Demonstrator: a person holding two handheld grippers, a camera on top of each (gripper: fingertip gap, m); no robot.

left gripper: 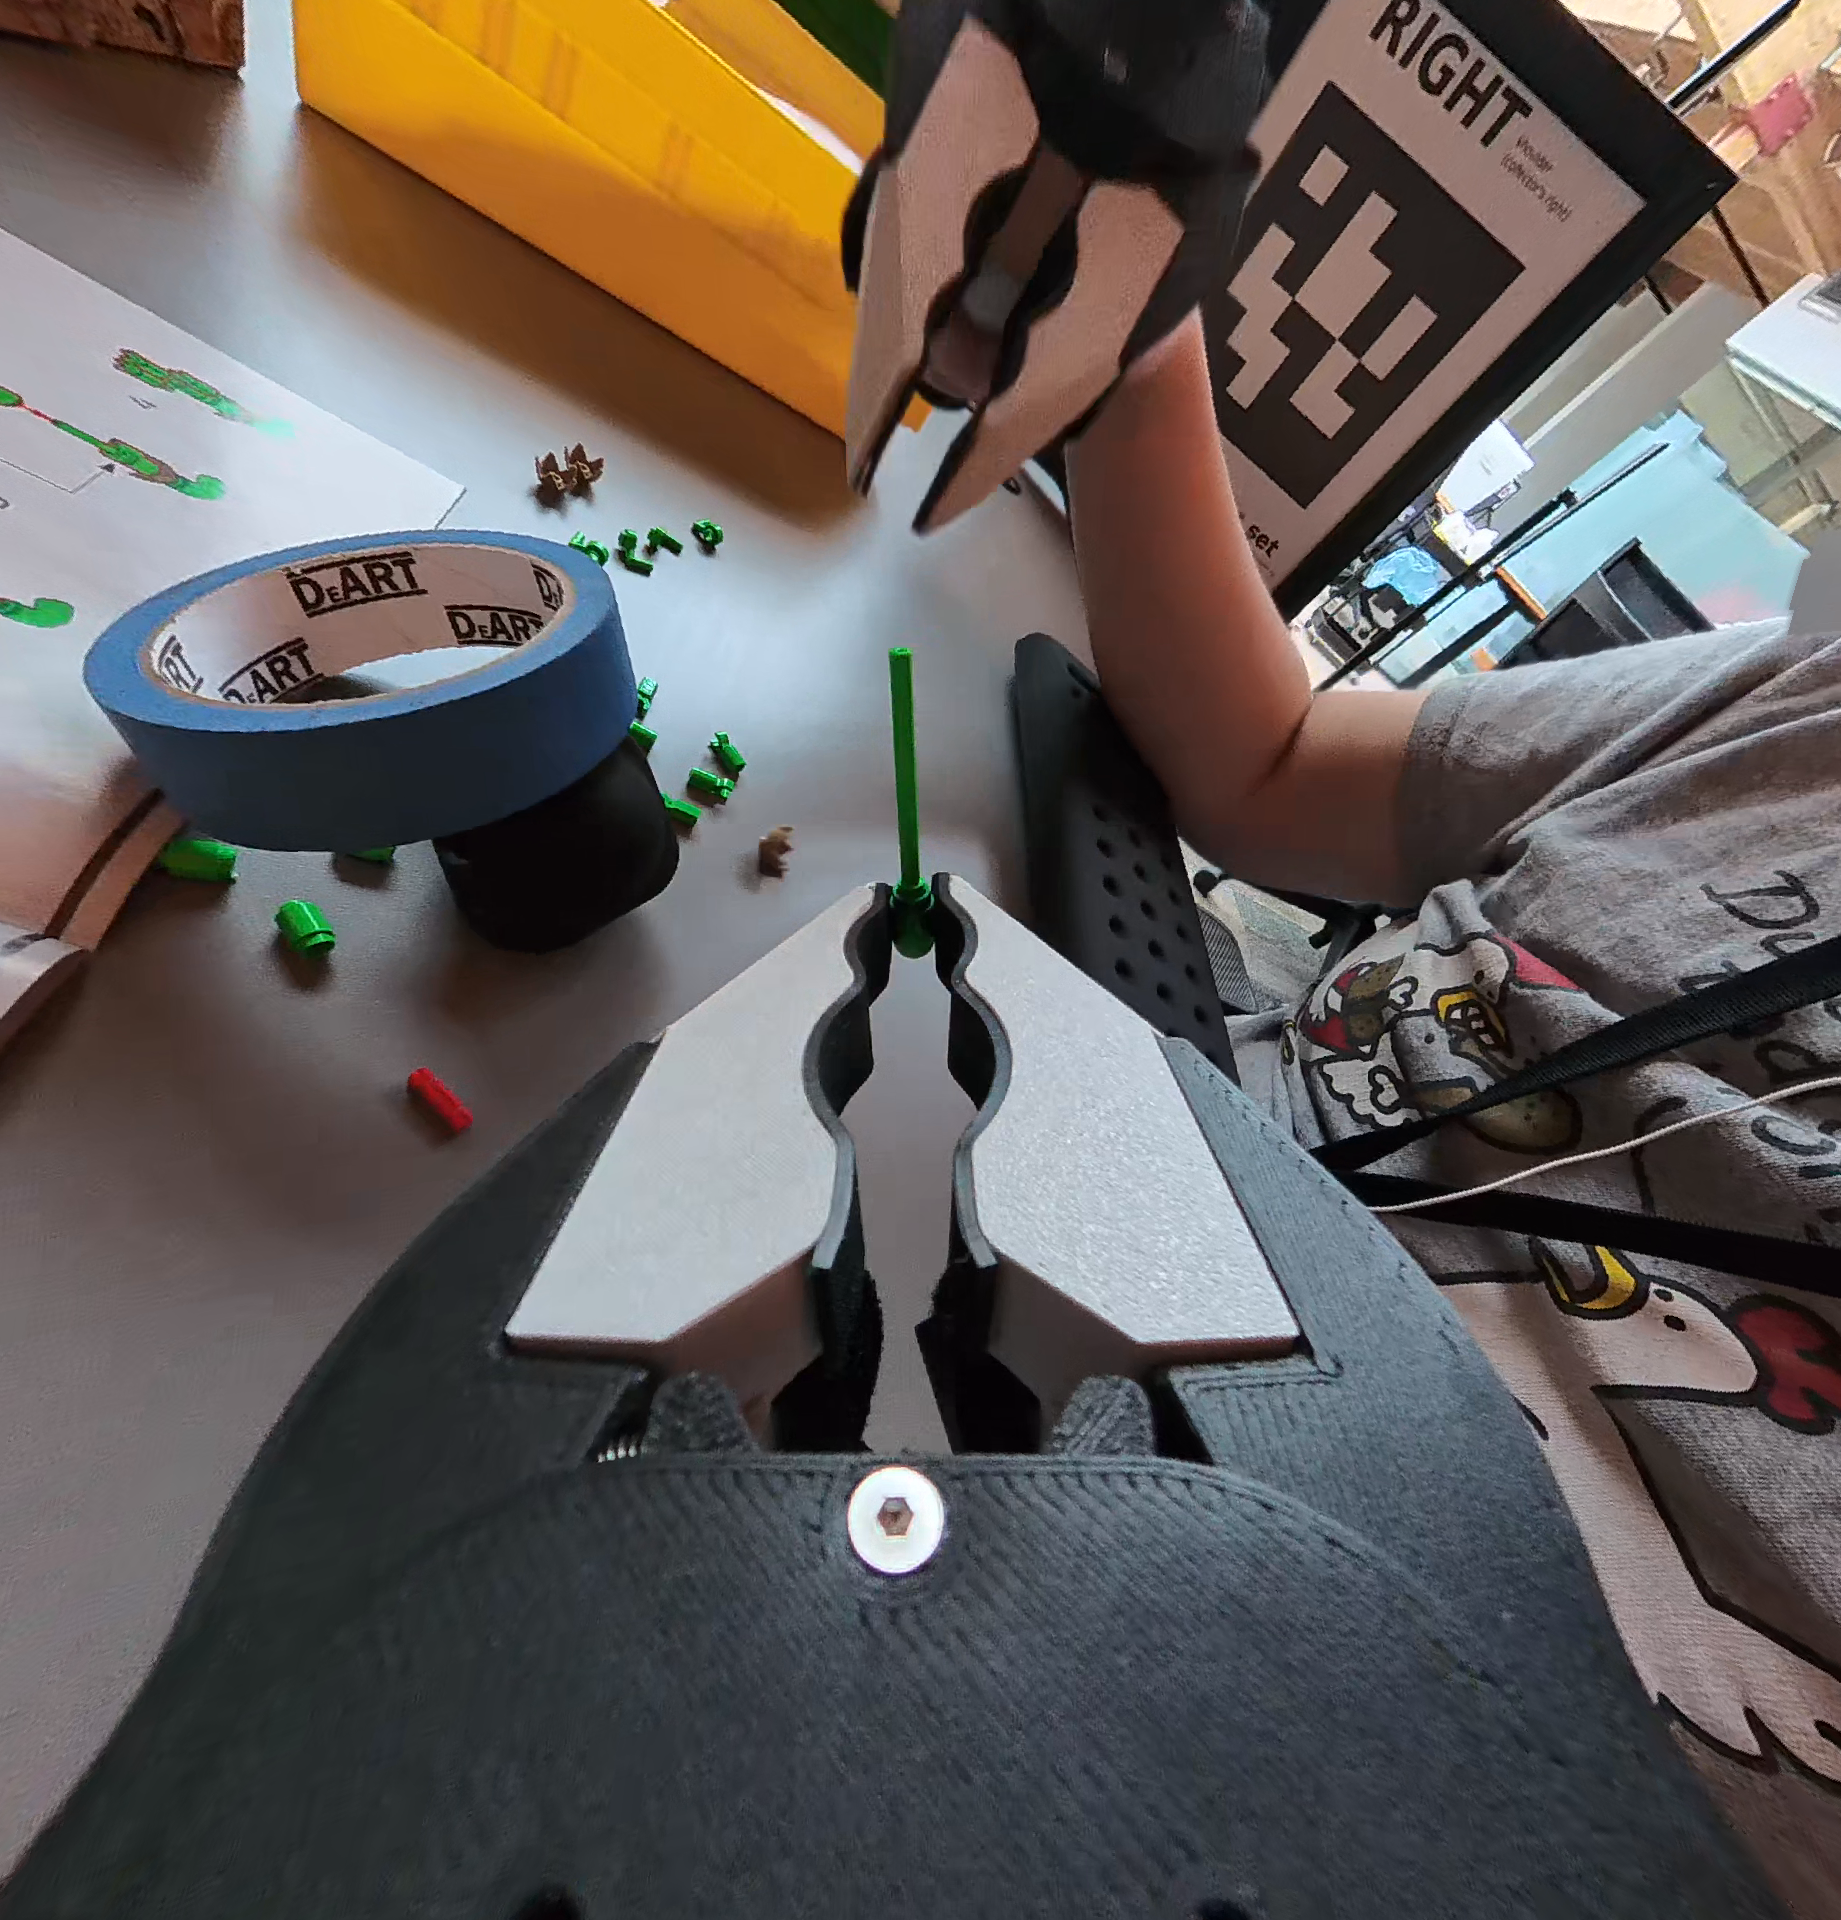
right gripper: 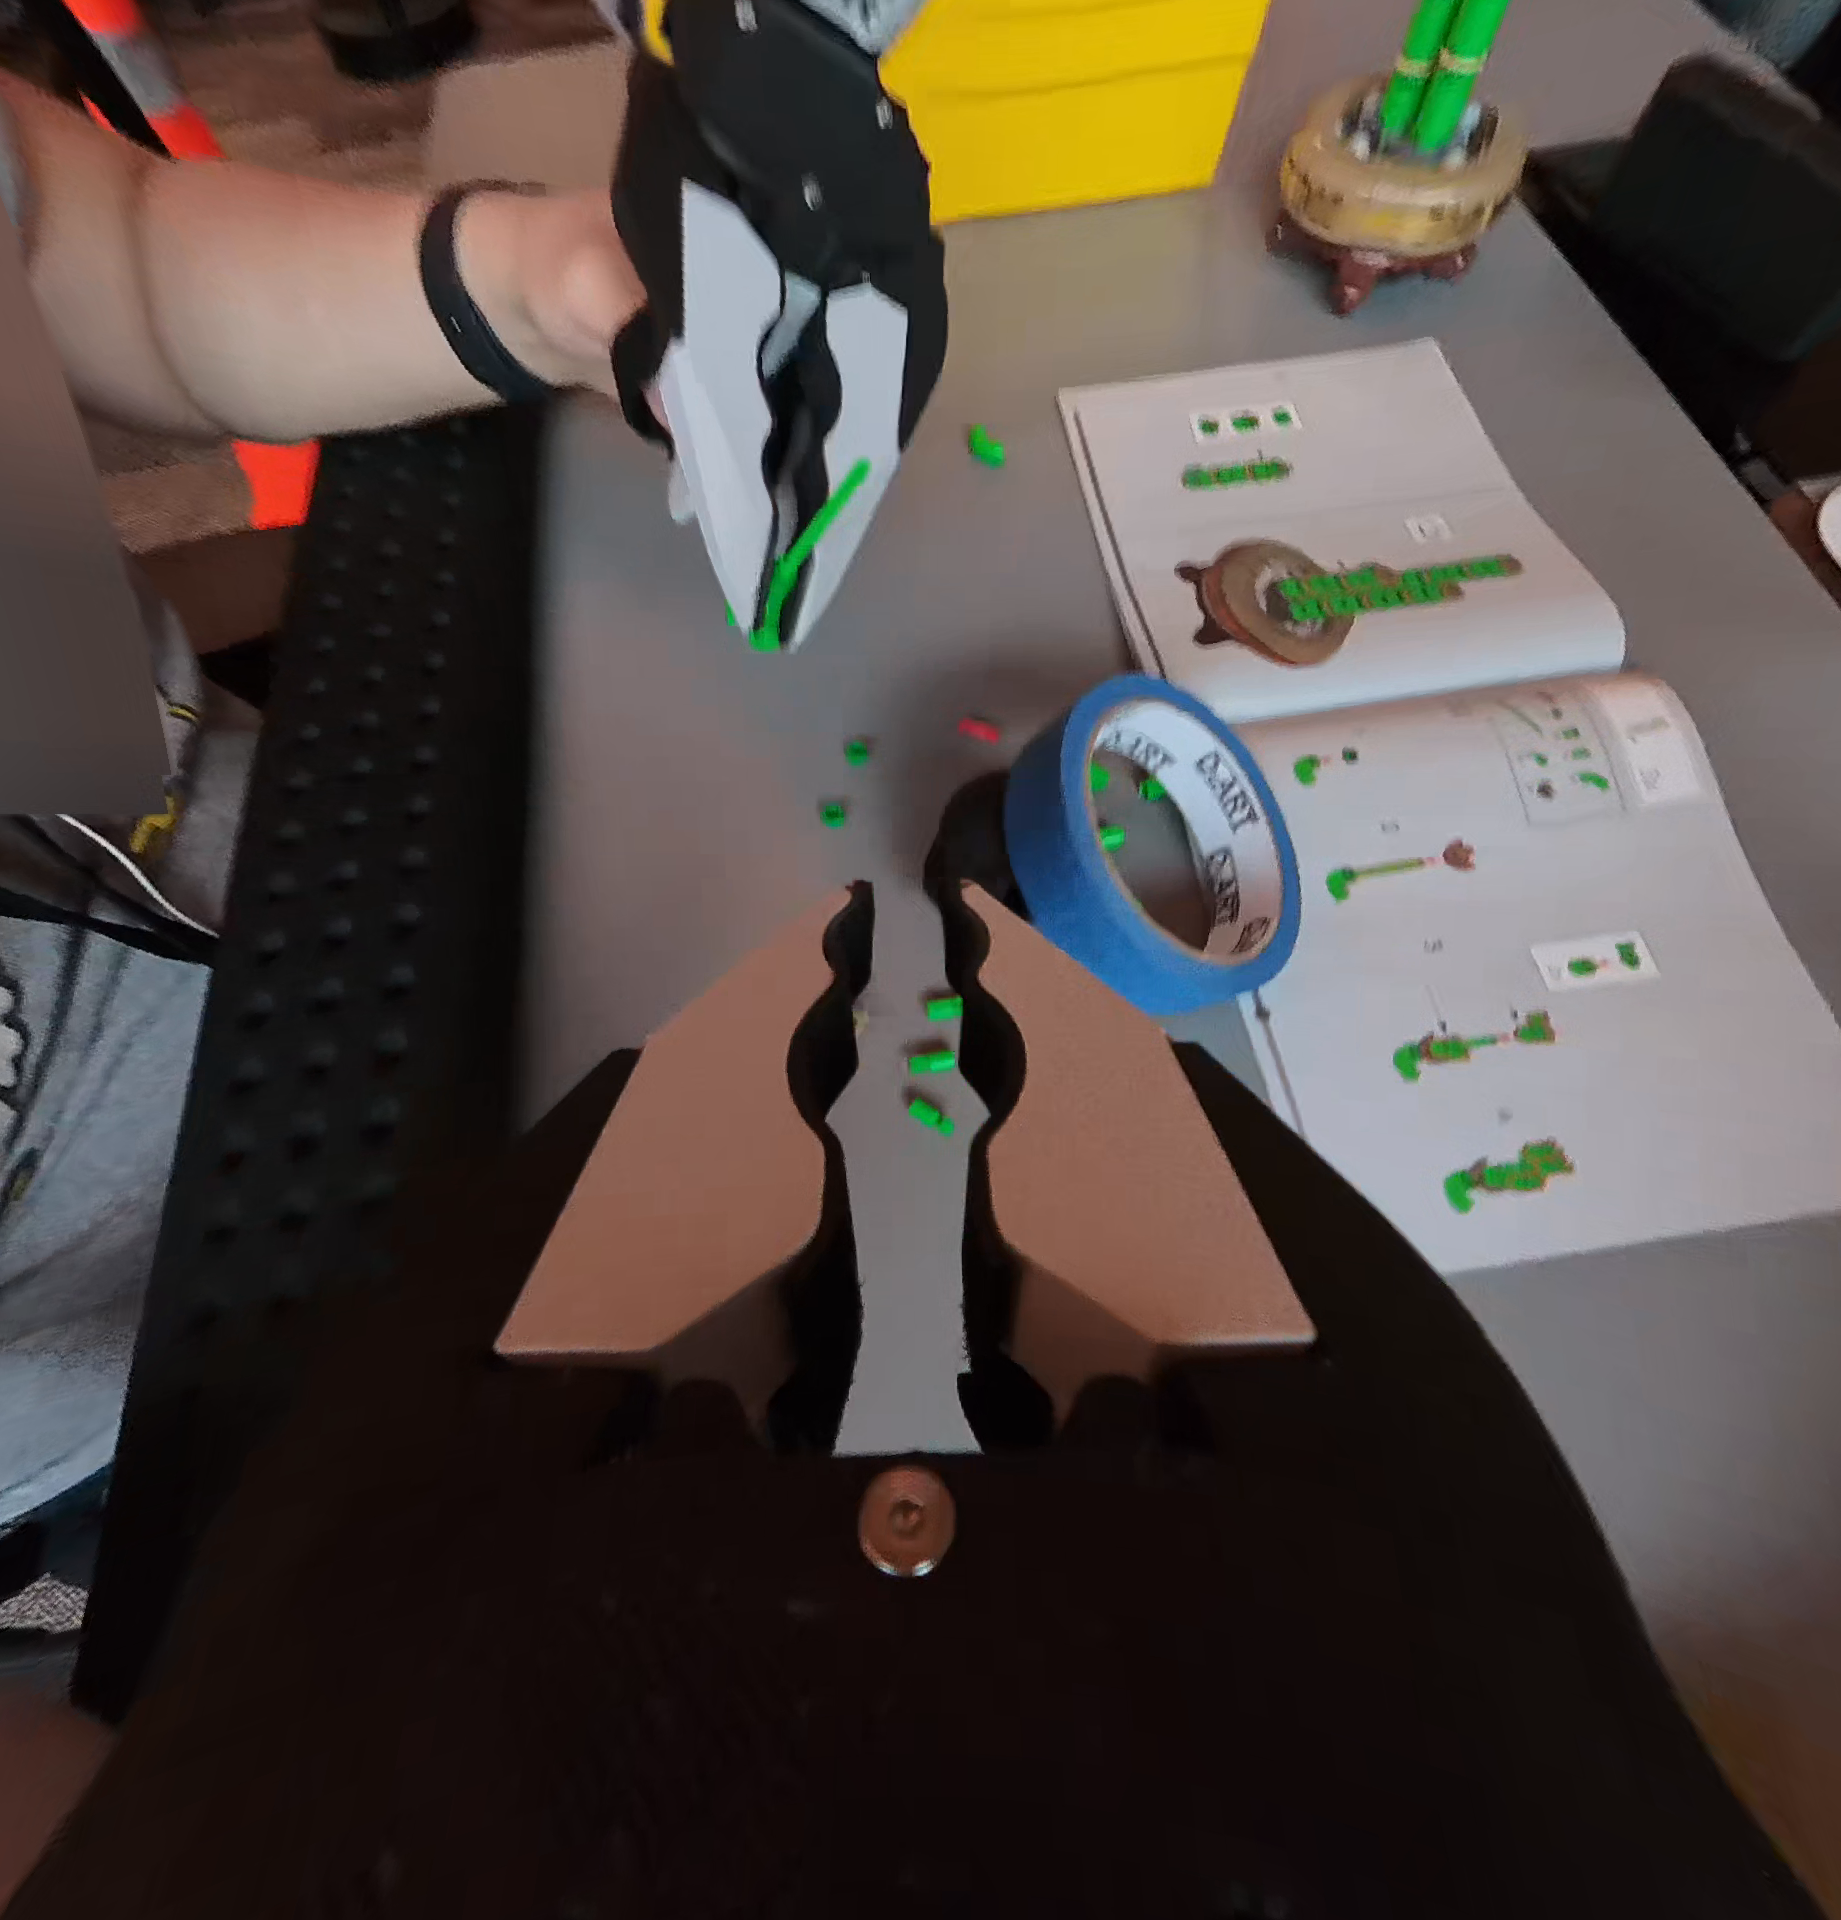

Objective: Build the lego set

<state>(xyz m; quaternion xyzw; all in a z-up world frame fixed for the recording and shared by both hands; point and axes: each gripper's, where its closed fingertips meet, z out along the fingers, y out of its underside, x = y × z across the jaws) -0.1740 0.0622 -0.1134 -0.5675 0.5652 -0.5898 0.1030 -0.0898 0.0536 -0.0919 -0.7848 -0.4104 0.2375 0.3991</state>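
Left hand-held gripper [left gripper: 911, 906] clamps green rod [left gripper: 903, 758]; right hand-held gripper [right gripper: 908, 906] hovers, slightly apart

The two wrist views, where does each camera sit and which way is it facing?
Left wrist view: on the left hand-held gripper, looking along its fingers, shut on a green rod; the person's arm and shirt show.
Right wrist view: on the right hand-held gripper, open, looking down at the table; a forearm shows.
Both share the blue tape roll, the booklet and each other's gripper.
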